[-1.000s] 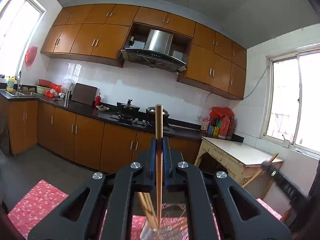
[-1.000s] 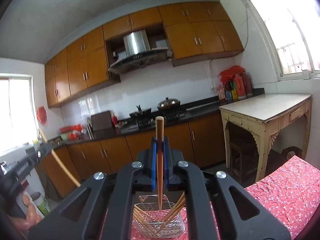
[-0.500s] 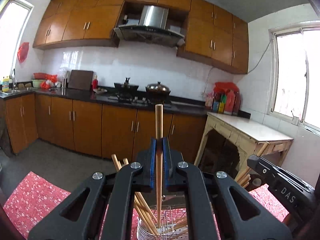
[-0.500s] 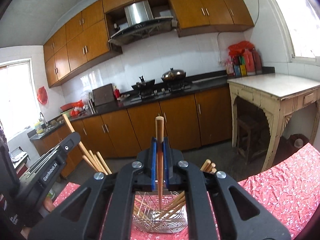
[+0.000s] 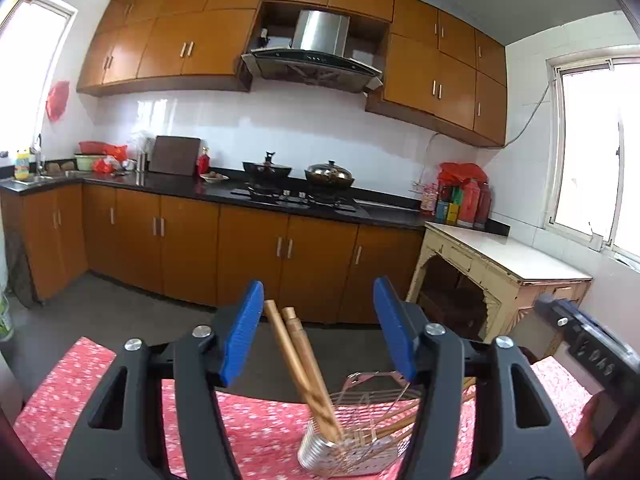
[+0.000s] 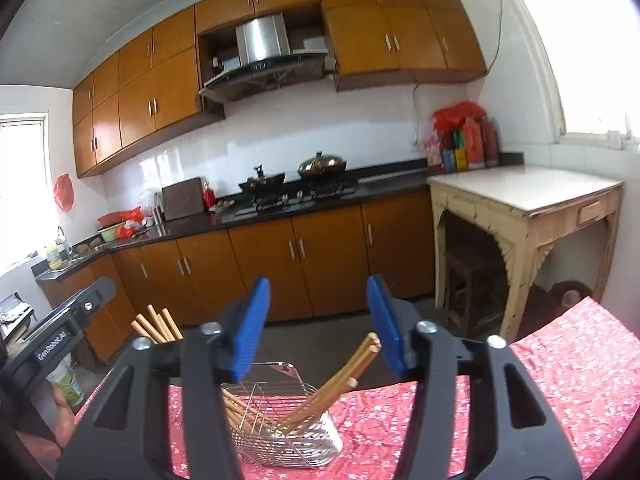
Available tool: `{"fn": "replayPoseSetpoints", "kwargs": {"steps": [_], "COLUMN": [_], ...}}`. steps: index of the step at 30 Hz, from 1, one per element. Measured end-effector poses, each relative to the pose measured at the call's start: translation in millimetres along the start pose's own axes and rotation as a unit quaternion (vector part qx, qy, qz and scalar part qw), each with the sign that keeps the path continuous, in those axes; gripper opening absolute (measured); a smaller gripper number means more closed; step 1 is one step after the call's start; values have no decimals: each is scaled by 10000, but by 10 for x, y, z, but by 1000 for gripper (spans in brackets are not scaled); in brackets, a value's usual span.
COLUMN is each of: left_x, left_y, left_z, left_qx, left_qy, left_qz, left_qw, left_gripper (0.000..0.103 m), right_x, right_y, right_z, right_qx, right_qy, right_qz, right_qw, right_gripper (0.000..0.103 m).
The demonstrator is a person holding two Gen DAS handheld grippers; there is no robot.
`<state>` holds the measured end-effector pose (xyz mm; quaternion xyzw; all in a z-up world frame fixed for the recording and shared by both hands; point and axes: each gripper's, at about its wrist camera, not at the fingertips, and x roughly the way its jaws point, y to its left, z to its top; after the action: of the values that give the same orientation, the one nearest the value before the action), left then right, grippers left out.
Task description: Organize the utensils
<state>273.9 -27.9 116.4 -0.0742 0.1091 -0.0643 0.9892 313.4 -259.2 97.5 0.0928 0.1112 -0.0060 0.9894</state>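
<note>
Chopsticks (image 6: 320,400) are seen leaning every which way in the wire basket (image 6: 280,440), which sits on the red floral cloth (image 6: 560,380). Both grippers are held above it with fingers spread wide and nothing between them: the left gripper (image 5: 316,332) over two sticks (image 5: 300,360) slanting up toward its left finger, the right gripper (image 6: 316,324) over a fan of sticks tilted right. The release looks done, so a straight lift is called for, judged the safest way out; any sideways drift could catch a leaning stick and lever the light basket over. The blue pads (image 5: 240,332) are best kept apart until the stick tips are cleared.

Beyond the cloth, grey floor is shown, then a run of brown cabinets (image 5: 248,248) under a black counter (image 5: 180,184), with two pots (image 5: 328,172) on the hob, a steel hood (image 5: 316,52) above, and a worn cream side table (image 6: 528,200) by the window (image 5: 600,152).
</note>
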Motion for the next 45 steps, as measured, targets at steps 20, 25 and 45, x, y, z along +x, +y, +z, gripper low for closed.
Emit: {"fn": "replayPoseSetpoints", "kwargs": {"steps": [20,25,45], "left_x": [-1284,-1503,-2010], "left_y": [435,395,277], "left_z": [-848,-1104,-1399], "left_qx": [184,354,634], "left_qy": [299,268,-161], "left_qz": [241,410,694], "left_qw": [9991,9982,9954], "left_gripper": [101,101,101], "right_x": [-1420,-1635,-2065], "right_y": [313,405,456], "right_z": [-966,-1247,-1671], "right_qx": [-381,-673,-817], "right_qy": [-63,-24,-249], "right_qz": [-14,-171,-167], "right_qw": [9993,9976,9962], "right_gripper": [99,99,99]}}
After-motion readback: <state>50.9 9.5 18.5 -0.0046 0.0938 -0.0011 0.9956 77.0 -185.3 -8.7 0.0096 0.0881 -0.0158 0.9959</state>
